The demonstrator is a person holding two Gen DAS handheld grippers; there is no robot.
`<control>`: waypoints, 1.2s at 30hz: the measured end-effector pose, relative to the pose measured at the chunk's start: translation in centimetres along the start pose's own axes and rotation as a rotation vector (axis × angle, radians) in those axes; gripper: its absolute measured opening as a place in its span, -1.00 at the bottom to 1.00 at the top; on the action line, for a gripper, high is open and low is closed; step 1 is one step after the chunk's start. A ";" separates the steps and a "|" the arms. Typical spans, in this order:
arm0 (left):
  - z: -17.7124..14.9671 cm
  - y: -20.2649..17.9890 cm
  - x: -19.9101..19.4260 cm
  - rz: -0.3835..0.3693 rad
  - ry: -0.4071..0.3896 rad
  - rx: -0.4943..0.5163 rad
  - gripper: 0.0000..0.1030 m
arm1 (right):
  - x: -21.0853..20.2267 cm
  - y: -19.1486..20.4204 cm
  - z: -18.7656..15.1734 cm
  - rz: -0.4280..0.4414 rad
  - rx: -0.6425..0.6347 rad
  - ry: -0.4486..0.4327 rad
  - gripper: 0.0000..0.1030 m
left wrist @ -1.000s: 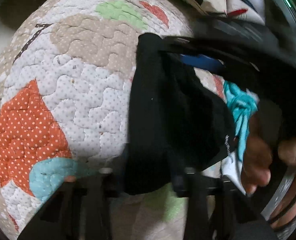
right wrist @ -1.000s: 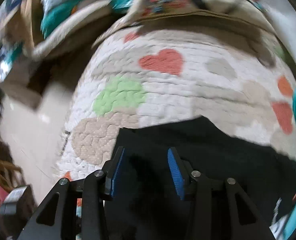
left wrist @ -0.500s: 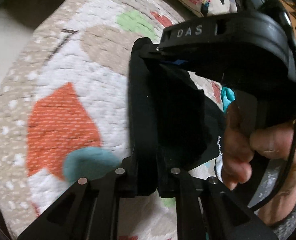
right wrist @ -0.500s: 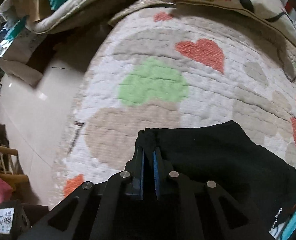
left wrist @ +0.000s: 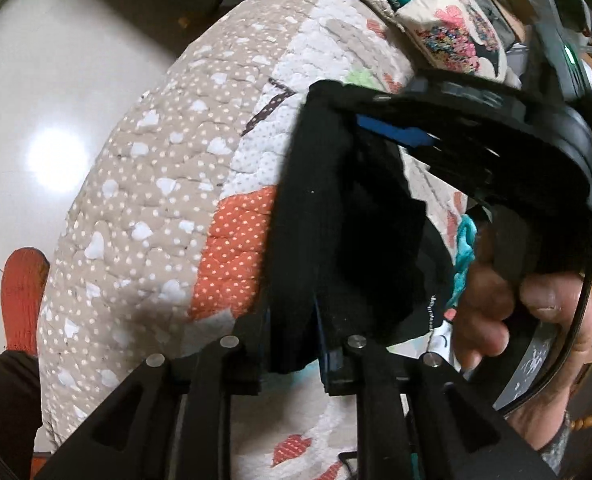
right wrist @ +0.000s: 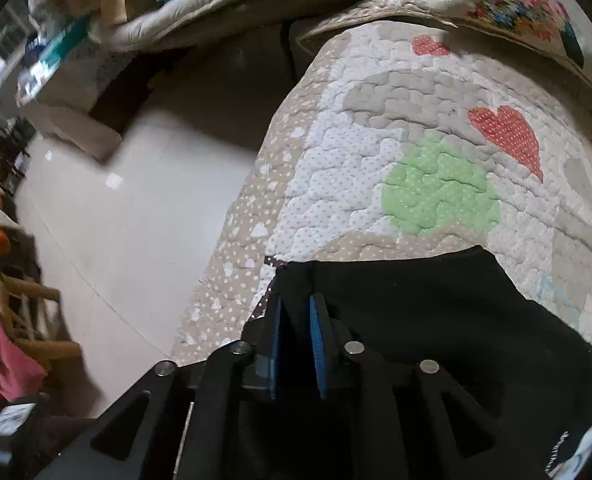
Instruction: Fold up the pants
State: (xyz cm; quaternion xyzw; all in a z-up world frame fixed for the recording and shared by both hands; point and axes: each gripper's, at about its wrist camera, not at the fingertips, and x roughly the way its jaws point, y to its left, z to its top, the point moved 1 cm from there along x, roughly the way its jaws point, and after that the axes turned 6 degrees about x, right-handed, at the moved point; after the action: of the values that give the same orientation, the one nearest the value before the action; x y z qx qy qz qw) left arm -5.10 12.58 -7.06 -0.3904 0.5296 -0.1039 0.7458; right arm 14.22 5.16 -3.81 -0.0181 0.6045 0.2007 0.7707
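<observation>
While one pair of black pants (left wrist: pixel 328 208) lies bunched on a quilted bedspread (left wrist: pixel 144 208) patterned with hearts, the left tool (left wrist: pixel 292 336) is clenched on a fold of the fabric at its near end, and the right tool (right wrist: pixel 296 332) is likewise clamped on a corner of the same cloth. In the left wrist view the pants' long axis runs away from the camera, from the left tool up to the right tool (left wrist: pixel 392 132), which the person's right hand (left wrist: pixel 508 312) holds.
</observation>
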 end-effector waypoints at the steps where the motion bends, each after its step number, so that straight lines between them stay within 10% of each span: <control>1: -0.1 0.1 -0.6 0.002 -0.015 0.012 -0.65 | -1.5 -1.1 0.2 0.001 0.023 -0.050 -0.46; 8: 0.8 -1.5 -2.1 0.029 -0.108 0.049 -0.43 | -7.8 -7.4 -2.2 0.031 0.111 -0.169 -0.45; 19: 2.1 -1.5 2.3 0.247 -0.035 0.089 -0.22 | -3.1 -11.3 -10.5 0.138 0.243 -0.086 -0.45; 23: 2.3 -0.2 2.5 0.214 -0.016 0.013 -0.18 | -3.5 -12.0 -10.9 0.176 0.264 -0.105 -0.43; 36: 2.9 -4.5 -0.1 0.268 -0.219 0.162 -0.16 | -9.9 -17.6 -14.3 0.156 0.382 -0.256 -0.08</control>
State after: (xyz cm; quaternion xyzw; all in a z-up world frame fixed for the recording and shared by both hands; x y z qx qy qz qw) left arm -1.50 10.96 -3.45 -0.2641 0.4824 -0.0030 0.8352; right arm 4.96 -17.71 -2.12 0.2003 0.5283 0.1426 0.8127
